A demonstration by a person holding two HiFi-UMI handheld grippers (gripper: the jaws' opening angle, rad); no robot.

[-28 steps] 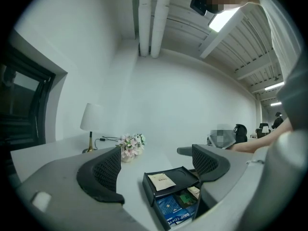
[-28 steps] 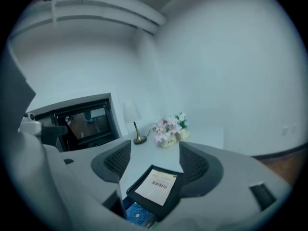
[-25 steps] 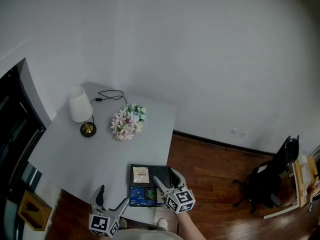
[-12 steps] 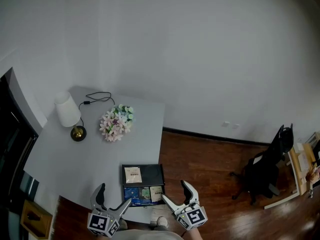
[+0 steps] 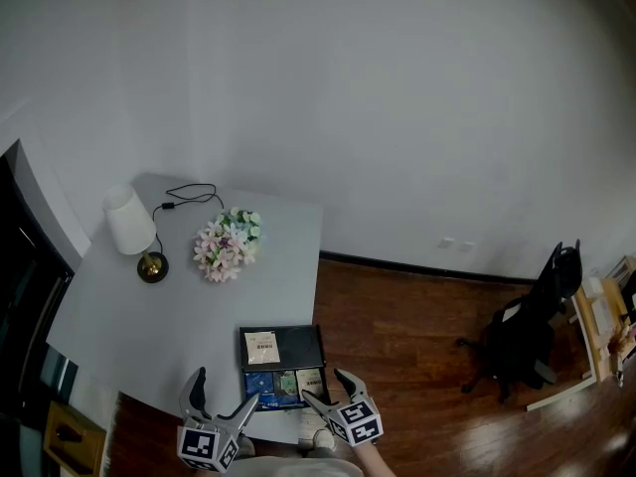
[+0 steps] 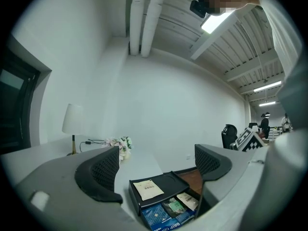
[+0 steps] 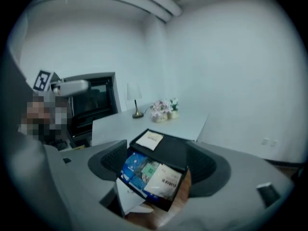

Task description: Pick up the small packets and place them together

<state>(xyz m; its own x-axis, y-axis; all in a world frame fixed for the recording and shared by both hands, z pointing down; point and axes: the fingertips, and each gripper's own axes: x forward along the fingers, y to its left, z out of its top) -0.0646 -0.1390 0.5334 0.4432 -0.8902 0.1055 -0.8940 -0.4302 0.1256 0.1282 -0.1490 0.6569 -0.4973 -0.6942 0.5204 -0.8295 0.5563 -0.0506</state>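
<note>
Left gripper (image 5: 225,392): jaws released, empty; right gripper (image 5: 327,390): jaws closing with nothing between them; just ahead of both, small flat packets (image 5: 283,385) lie in a black rectangular plastic tray (image 5: 303,344) at the pale grey table's (image 5: 149,311) edge.

White lamp (image 5: 127,222), black cord (image 5: 189,195), flower bouquet (image 5: 227,246) beside it — grey table (image 5: 129,316), black office chair (image 5: 525,341) on wood floor (image 5: 397,316).

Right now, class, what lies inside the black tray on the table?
Far section of the black tray: one beige packet. Near section: blue packet, green packet, white packet, overlapping. Anything beneath them is covered.
</note>
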